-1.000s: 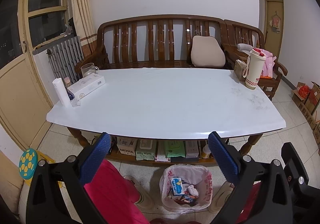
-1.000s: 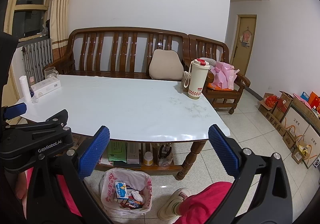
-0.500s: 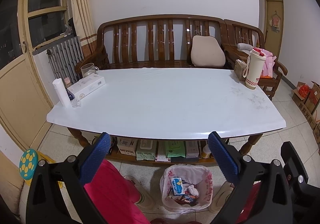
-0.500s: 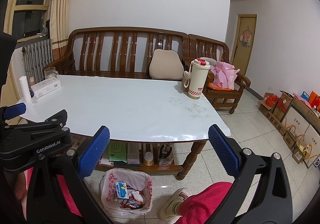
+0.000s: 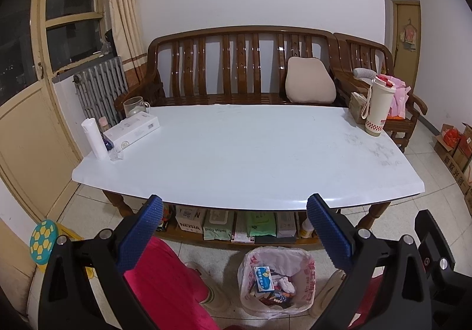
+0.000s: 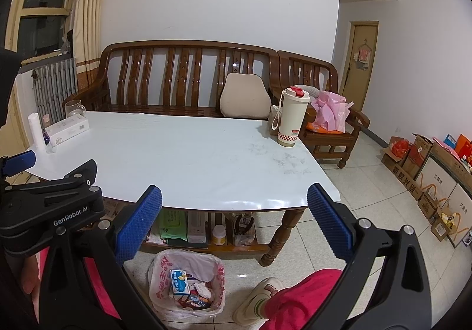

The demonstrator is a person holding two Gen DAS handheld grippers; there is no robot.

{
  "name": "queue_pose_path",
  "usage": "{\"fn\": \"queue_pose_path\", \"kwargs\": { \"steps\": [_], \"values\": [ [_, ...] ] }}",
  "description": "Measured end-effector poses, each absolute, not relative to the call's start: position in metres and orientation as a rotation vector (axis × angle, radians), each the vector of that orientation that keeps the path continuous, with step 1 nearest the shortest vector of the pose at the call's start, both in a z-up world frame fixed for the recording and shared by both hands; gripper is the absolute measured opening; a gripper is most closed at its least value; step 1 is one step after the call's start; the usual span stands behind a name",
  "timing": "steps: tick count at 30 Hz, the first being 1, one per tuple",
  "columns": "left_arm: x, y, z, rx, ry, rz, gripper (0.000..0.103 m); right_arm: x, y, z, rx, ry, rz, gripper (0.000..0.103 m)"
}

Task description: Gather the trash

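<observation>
A trash bin lined with a white plastic bag stands on the floor under the table's near edge, holding a blue-and-white box and crumpled paper; it also shows in the right wrist view. My left gripper is open and empty, held in front of the white table. My right gripper is open and empty, to the right of the left one. The white table shows no loose trash on top.
On the table's left end are a white box, a paper roll and a glass mug. A cream thermos stands at the right end. A wooden bench is behind. Cardboard boxes line the right wall.
</observation>
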State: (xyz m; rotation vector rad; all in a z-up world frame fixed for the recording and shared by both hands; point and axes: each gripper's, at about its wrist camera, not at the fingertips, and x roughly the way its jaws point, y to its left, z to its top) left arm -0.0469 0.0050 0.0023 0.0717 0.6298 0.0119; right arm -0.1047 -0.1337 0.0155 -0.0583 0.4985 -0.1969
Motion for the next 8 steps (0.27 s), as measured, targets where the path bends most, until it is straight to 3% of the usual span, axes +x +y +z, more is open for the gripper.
{"fn": "queue_pose_path", "kwargs": {
  "steps": [8],
  "values": [
    [-0.0435, 0.0051, 0.0028, 0.071, 0.641, 0.011, 0.095, -0.1045, -0.1343, 0.0161, -0.058, 0.499, -0.197, 0.097]
  ]
}}
